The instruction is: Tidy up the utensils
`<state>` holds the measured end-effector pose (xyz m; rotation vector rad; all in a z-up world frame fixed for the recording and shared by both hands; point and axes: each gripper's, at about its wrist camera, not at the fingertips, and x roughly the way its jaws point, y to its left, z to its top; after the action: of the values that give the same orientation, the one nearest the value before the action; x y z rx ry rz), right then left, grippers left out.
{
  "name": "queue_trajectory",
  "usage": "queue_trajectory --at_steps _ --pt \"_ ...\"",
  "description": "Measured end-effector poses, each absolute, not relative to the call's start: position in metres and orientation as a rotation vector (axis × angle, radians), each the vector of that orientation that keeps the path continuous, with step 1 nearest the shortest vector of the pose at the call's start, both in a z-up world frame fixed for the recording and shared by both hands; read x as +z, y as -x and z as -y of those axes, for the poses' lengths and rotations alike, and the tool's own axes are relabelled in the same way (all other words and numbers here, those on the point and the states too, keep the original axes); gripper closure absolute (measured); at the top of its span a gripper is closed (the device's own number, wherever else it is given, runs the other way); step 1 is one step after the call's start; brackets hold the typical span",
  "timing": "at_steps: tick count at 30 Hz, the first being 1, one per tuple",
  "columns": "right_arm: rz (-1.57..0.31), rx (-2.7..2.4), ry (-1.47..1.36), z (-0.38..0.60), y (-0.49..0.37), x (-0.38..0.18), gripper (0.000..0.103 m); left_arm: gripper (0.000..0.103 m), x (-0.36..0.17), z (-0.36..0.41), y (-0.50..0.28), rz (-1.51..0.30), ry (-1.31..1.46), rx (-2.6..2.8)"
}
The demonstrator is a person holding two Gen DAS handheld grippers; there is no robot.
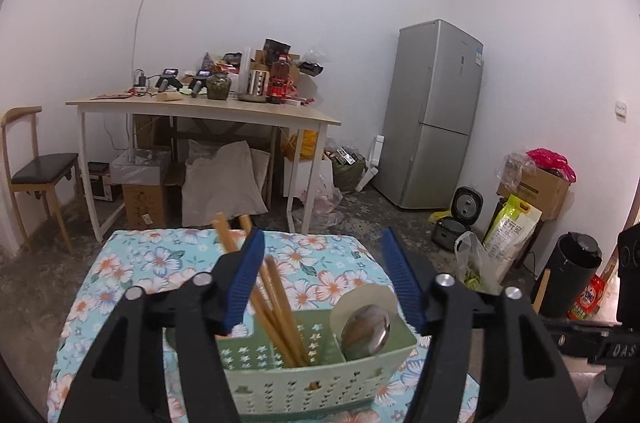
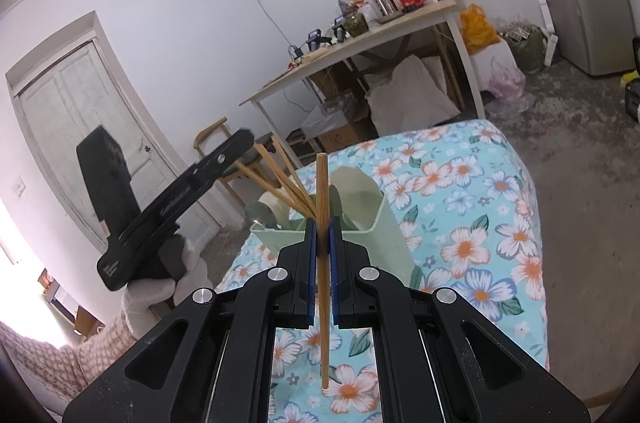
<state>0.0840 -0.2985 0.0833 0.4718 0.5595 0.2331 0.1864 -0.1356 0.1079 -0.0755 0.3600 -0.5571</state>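
A pale green utensil caddy [image 1: 320,379] stands on the floral-clothed table [image 1: 132,275]. Several wooden chopsticks [image 1: 276,299] lean in its middle compartment and a metal spoon [image 1: 366,329] sits in its right one. My left gripper [image 1: 322,243] is open, its jaws spread just above the caddy, the left finger beside the chopsticks. In the right wrist view my right gripper [image 2: 322,229] is shut on one wooden chopstick [image 2: 322,191], held upright just in front of the caddy [image 2: 384,235]. The left gripper's body [image 2: 176,199] shows at the left there.
Beyond the floral table stand a cluttered wooden desk [image 1: 208,107], a chair [image 1: 36,167] at the left, a grey fridge [image 1: 436,115] and boxes and bags on the floor at the right. A white door [image 2: 84,127] shows in the right wrist view.
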Motion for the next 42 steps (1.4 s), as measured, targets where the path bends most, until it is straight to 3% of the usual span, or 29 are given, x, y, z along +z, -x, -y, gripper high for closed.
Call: queue_trajectory --at_steps 7,18,29,42 --pt "-0.442 0.268 -0.403 0.296 -0.082 0.130 0.099 0.025 0.109 0.090 -0.156 -0.374 0.119 -0.495" --pt "-0.274 0.315 -0.249 0.276 -0.123 0.199 0.099 0.014 0.065 0.042 -0.121 -0.588 0.106 -0.296" --pt "-0.323 0.208 -0.180 0.272 -0.183 0.175 0.099 0.013 0.042 0.029 -0.123 -0.703 0.001 -0.135" --pt "-0.405 0.170 -0.058 0.248 -0.203 0.134 0.098 0.013 0.038 0.011 -0.127 -0.714 0.009 -0.072"
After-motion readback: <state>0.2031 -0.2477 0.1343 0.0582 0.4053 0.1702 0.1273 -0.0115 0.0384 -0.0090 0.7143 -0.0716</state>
